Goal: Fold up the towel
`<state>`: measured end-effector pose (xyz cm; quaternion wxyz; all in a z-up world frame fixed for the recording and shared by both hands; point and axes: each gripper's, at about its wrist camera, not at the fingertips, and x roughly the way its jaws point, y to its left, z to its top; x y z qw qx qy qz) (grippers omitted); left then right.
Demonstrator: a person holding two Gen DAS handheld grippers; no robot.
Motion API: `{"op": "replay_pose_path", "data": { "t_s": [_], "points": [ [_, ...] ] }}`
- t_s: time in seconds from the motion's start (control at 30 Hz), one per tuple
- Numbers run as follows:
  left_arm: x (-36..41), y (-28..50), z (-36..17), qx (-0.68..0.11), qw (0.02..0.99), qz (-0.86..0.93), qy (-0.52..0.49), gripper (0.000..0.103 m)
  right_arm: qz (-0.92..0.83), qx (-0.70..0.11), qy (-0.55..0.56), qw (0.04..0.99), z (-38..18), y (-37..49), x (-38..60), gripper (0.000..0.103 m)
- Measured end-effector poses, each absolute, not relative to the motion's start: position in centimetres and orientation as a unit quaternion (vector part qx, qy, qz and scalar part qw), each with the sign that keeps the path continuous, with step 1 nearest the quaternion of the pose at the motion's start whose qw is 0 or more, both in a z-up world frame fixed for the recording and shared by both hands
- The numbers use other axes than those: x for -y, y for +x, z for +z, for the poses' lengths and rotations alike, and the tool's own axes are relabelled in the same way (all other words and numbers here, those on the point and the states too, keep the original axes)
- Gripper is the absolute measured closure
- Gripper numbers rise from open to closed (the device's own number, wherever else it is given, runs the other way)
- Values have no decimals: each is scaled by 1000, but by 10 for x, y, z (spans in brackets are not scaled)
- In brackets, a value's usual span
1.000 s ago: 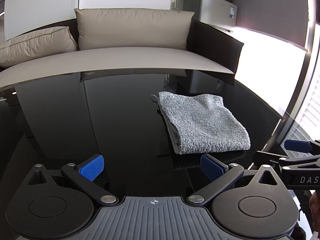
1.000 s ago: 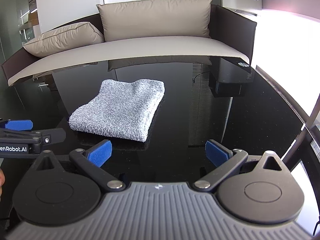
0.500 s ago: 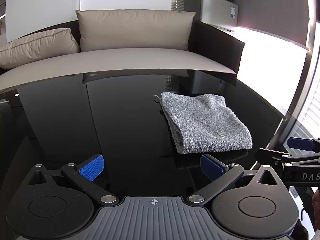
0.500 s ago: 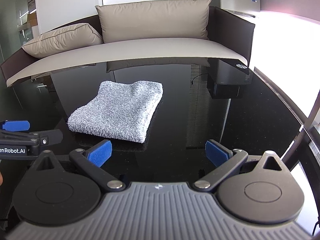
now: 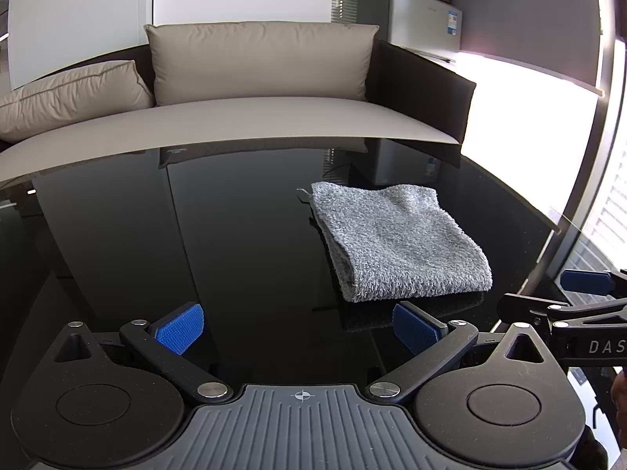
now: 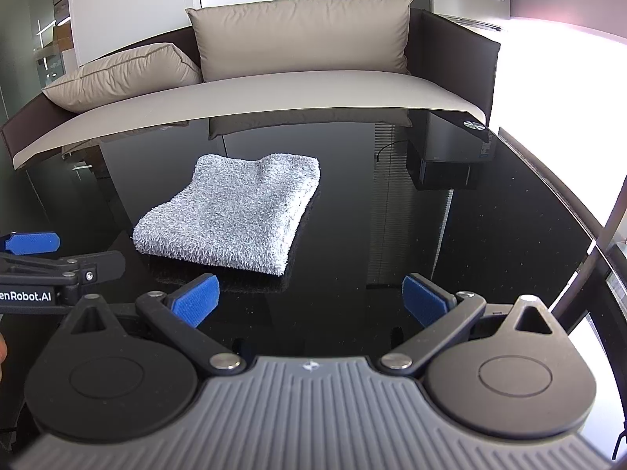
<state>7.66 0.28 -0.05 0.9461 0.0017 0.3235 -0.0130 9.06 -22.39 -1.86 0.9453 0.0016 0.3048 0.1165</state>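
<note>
A grey terry towel (image 5: 395, 241) lies folded into a thick rectangle on the glossy black table (image 5: 176, 235); the right wrist view shows the same towel (image 6: 231, 215) left of centre. My left gripper (image 5: 299, 325) hovers open near the table's front, with the towel ahead and to its right, nothing between its blue pads. My right gripper (image 6: 311, 305) is open too, with the towel ahead and to its left, a short gap from its left pad. Each gripper shows at the edge of the other's view: the right one (image 5: 580, 297), the left one (image 6: 43, 258).
A beige sofa (image 5: 235, 125) with two cushions stands behind the table's far edge. A small fridge with a microwave (image 5: 415, 11) is at the back right. A dark box (image 6: 446, 156) is visible through the table's far right, and bright windows lie along the right side.
Both grippers have drifted slightly back and upward, so the towel sits a little lower in the left view. The towel has not moved and both grippers stay open.
</note>
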Motion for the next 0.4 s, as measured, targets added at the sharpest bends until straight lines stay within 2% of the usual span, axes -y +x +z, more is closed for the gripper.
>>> {"op": "replay_pose_path", "data": {
  "t_s": [0.4],
  "points": [
    [-2, 75, 1, -318, 948, -17, 3, 1, 121, -306, 1, 944, -20, 90, 223, 1]
  ]
}}
